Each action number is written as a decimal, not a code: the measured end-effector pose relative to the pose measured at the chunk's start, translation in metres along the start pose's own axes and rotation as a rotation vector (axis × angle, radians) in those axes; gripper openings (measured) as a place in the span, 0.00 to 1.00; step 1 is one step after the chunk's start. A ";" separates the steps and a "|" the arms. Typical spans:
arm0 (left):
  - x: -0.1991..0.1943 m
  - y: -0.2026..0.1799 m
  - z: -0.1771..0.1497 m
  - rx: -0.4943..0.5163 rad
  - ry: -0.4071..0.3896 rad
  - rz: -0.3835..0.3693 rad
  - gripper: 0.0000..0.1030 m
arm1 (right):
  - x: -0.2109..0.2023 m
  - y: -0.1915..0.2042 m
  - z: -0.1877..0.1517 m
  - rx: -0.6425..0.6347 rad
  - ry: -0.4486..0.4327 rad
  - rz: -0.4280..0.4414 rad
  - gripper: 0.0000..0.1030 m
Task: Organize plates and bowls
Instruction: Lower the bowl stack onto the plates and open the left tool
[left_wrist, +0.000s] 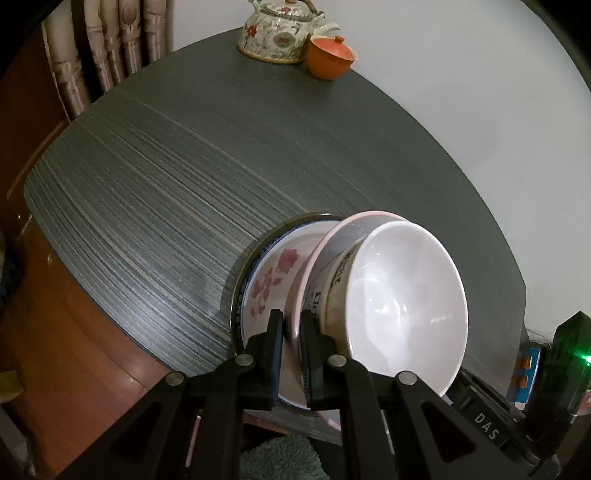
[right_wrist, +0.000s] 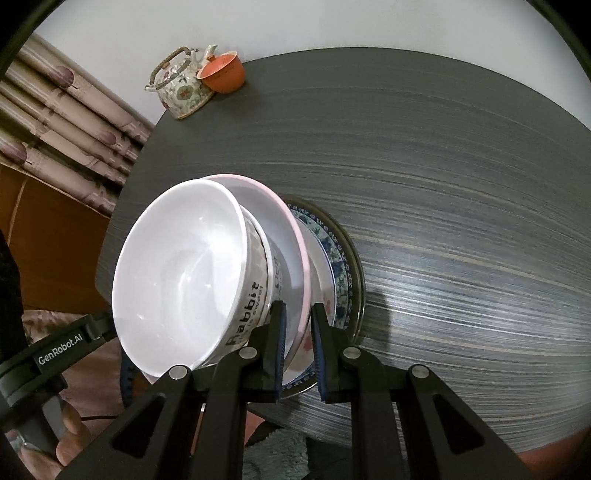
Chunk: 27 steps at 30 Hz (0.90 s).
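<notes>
Dark striped table (left_wrist: 166, 192) bears the stack near its front edge. 2 nested bowls (left_wrist: 406, 295) sit on a pink-rimmed plate (right_wrist: 301, 254). My left gripper (left_wrist: 291, 350) and right gripper (right_wrist: 298, 350) are clamped on plate rims. Uneven lowering could slide the bowls off.

Bowl (right_wrist: 255, 306) w/ "Rabbit" in dark print, smaller line under it unclear. Left tool's strap (right_wrist: 61, 349): "GenRobot.AI". Right tool's body (left_wrist: 485, 424): "DAS".
</notes>
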<state>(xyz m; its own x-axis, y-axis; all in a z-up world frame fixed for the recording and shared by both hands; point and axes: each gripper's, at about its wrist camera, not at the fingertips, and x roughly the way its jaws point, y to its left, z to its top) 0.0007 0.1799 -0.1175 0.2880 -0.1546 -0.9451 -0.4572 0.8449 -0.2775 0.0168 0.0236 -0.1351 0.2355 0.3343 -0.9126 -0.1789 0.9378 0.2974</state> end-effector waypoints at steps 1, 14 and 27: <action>0.001 0.001 0.000 0.002 -0.002 -0.002 0.07 | 0.005 0.004 0.002 0.003 0.004 -0.001 0.15; 0.005 0.001 0.002 -0.007 -0.006 -0.015 0.08 | 0.010 0.004 0.001 0.001 0.013 -0.002 0.16; -0.014 0.015 0.001 -0.042 -0.030 -0.050 0.18 | 0.005 -0.009 -0.003 0.000 -0.006 -0.015 0.43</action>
<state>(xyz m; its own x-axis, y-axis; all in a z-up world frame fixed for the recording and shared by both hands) -0.0091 0.1954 -0.1080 0.3365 -0.1802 -0.9243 -0.4759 0.8144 -0.3320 0.0168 0.0163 -0.1429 0.2434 0.3211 -0.9152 -0.1750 0.9427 0.2842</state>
